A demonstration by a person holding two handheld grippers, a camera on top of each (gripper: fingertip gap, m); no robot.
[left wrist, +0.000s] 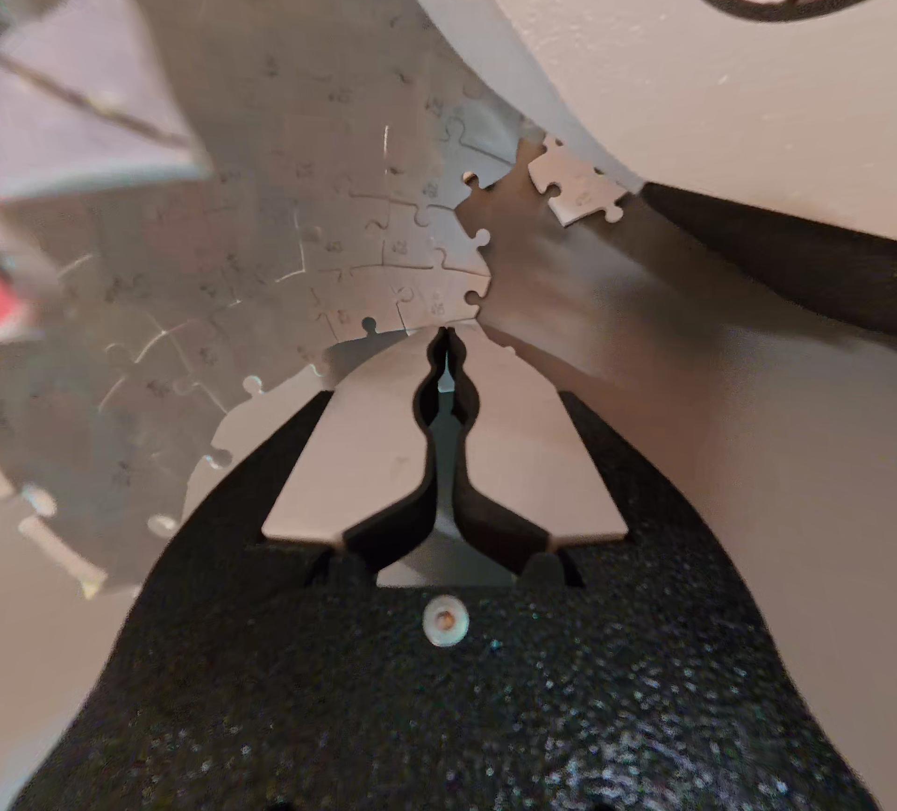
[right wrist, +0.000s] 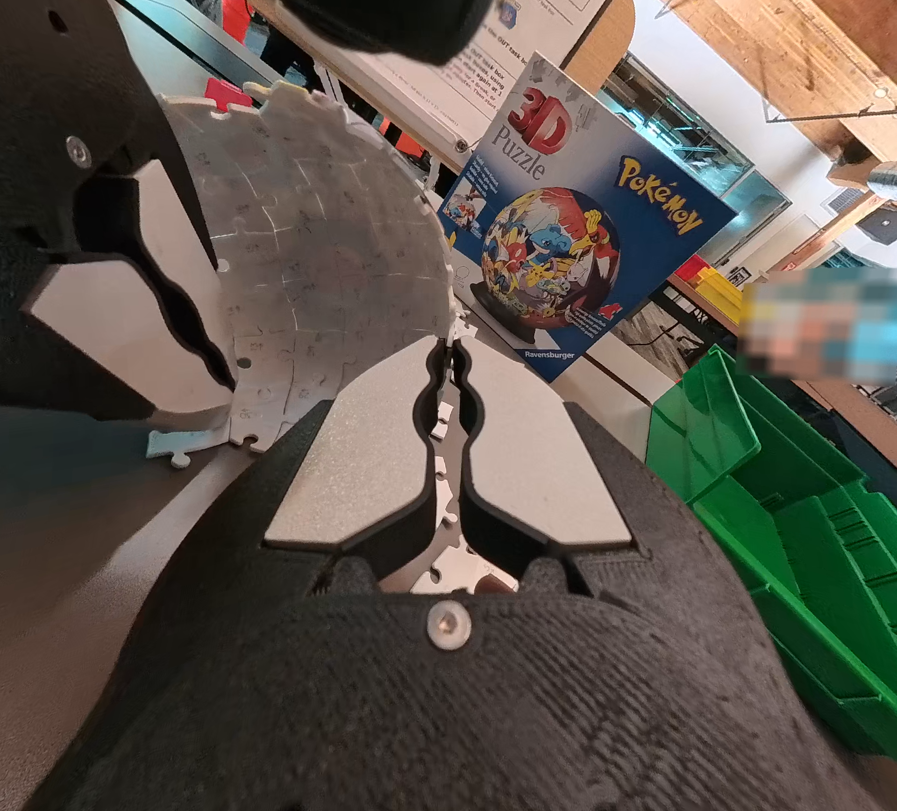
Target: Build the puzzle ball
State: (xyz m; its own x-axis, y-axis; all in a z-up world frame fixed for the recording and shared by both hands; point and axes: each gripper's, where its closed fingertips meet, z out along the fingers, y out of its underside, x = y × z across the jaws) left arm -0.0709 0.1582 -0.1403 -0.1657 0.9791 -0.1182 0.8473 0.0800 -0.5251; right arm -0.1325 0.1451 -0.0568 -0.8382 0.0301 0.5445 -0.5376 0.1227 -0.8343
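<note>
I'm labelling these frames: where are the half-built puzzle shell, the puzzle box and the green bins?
Half-built puzzle shell (right wrist: pixel 330 263): right wrist view, on its concave grey inner face.
Puzzle box (right wrist: pixel 645 224): right wrist view, on the blue front panel.
Green bins (right wrist: pixel 786 525): right wrist view, on the nearest bin's wall.

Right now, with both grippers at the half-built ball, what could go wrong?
1. The left gripper pinches the curved shell only at its rim; a push there could pop joints or twist the shell free.
2. The right gripper holds the loose piece by one edge, apart from the shell; it could tilt or drop.
</note>
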